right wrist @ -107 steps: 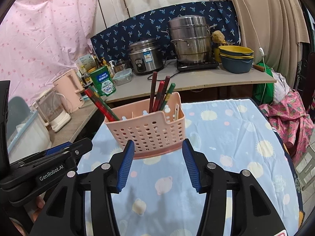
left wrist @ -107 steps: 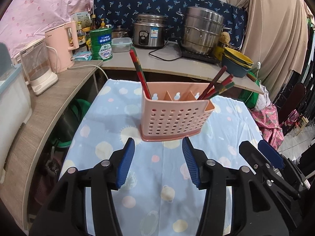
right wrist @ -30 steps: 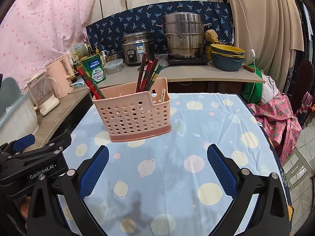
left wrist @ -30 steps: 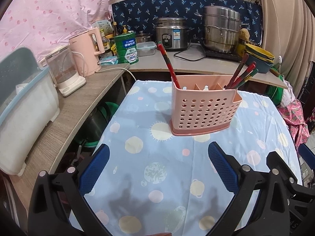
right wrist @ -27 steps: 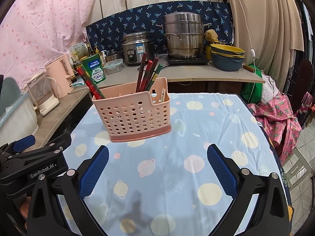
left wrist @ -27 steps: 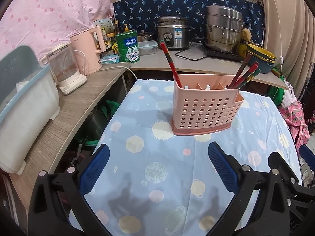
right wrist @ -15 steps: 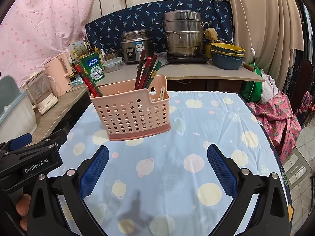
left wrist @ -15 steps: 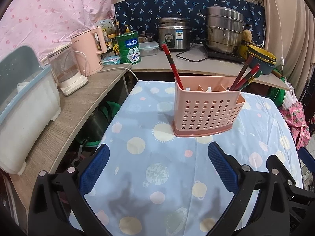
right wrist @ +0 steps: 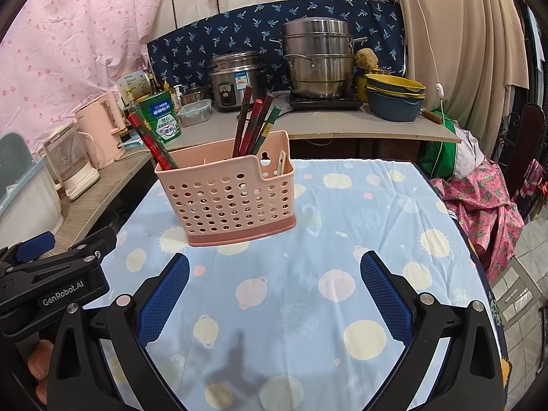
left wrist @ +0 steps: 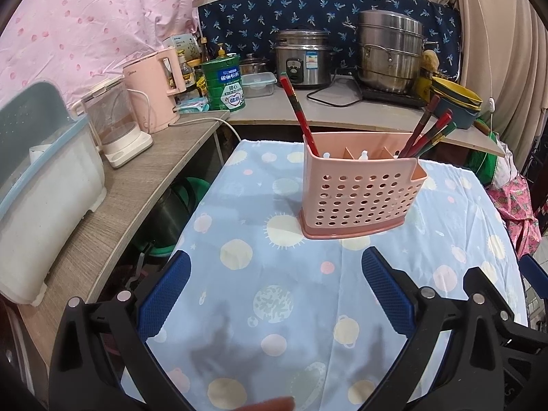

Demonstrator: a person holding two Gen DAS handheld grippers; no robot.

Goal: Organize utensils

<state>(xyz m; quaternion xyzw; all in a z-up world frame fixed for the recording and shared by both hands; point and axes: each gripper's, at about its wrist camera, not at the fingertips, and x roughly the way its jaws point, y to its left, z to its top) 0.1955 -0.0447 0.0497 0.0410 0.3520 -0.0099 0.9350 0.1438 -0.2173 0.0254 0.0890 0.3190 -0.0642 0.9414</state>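
A pink perforated utensil basket (left wrist: 361, 198) stands upright on the blue dotted tablecloth (left wrist: 281, 274); it also shows in the right wrist view (right wrist: 227, 195). Red chopsticks (left wrist: 298, 116) lean out of its left compartment, and several dark red and green chopsticks (left wrist: 428, 130) stand in its right compartment. In the right wrist view these are the left chopsticks (right wrist: 150, 142) and the right bunch (right wrist: 255, 123). My left gripper (left wrist: 274, 291) is open and empty, short of the basket. My right gripper (right wrist: 274, 291) is open and empty, also short of it.
A counter (left wrist: 342, 113) behind the table holds a rice cooker (left wrist: 303, 58), steel steamer pot (left wrist: 390, 51), bowls (right wrist: 394, 99), green tin (left wrist: 224, 82) and pink kettle (left wrist: 154, 92). A white bin (left wrist: 44, 198) sits on the left shelf. Pink cloth (right wrist: 479, 198) lies right of the table.
Both grippers opened wide from a narrow gap and drew back from the basket. In the last second they shifted only slightly.
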